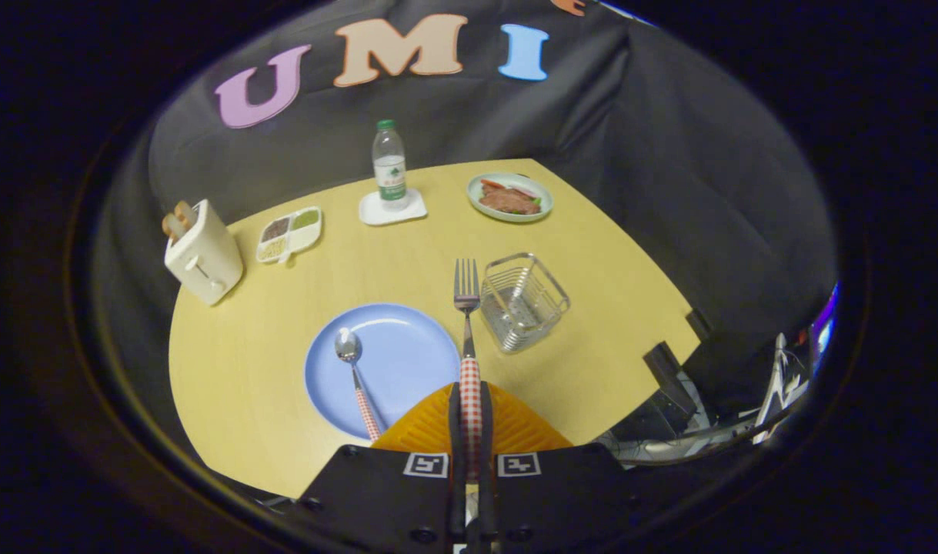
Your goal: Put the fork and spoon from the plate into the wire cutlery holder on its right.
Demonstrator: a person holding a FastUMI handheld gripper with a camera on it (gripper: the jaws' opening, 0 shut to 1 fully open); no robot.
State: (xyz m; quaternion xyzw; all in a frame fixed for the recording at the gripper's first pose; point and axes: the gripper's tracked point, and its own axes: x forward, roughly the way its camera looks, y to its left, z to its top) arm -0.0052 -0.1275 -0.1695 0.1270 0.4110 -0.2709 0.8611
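My gripper (469, 396) is shut on the fork (467, 308) by its red-checked handle. The fork sticks straight out ahead of the fingers, lifted off the table, tines pointing away. Its tines sit just left of the wire cutlery holder (524, 302), which stands empty on the yellow table to the right of the blue plate (395, 362). The spoon (355, 373) lies on the plate, bowl away from me, its red-checked handle running back toward the left finger.
Far across the yellow table (284, 308) stand a cream toaster (202, 252), a small divided snack tray (289, 234), a water bottle (389, 165) on a white coaster and a plate of food (509, 197). The table's right edge drops off just beyond the holder.
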